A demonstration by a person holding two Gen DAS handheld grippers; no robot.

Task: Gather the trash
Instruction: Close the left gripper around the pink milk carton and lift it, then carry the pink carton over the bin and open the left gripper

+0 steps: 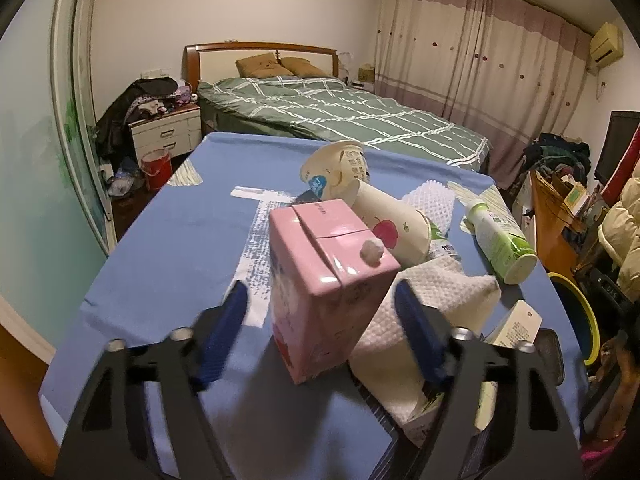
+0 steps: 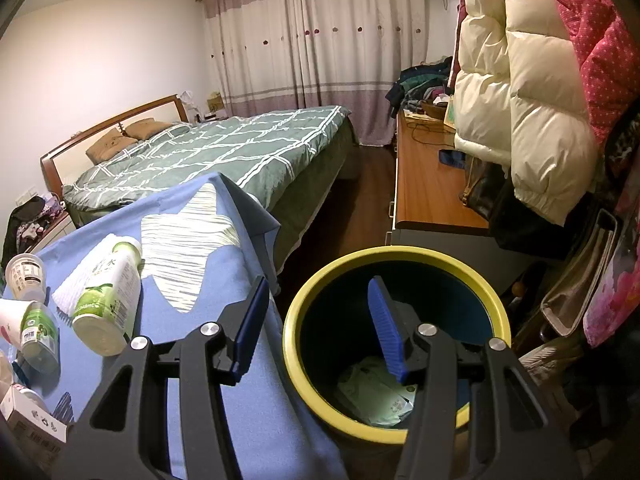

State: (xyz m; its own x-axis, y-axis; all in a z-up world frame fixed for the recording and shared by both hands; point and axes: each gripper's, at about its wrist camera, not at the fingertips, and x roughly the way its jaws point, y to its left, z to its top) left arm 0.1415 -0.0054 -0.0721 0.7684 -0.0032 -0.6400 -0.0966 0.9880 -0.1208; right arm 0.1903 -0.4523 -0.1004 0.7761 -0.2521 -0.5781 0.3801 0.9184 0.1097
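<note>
Left gripper (image 1: 322, 312) straddles the pink carton (image 1: 320, 292), pads apparently not yet touching; closing off-centre could topple it. Right gripper (image 2: 316, 328) hangs open, empty, over the bin (image 2: 396, 256).

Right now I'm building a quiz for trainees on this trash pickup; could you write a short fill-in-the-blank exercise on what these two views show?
1. The carton standing between the left tool's open pads is ____ in colour.
2. The bin below the right tool has a ____ rim.
3. The green-labelled bottle on the blue cloth is lying on its ____.

Missing words: pink; yellow; side
</note>
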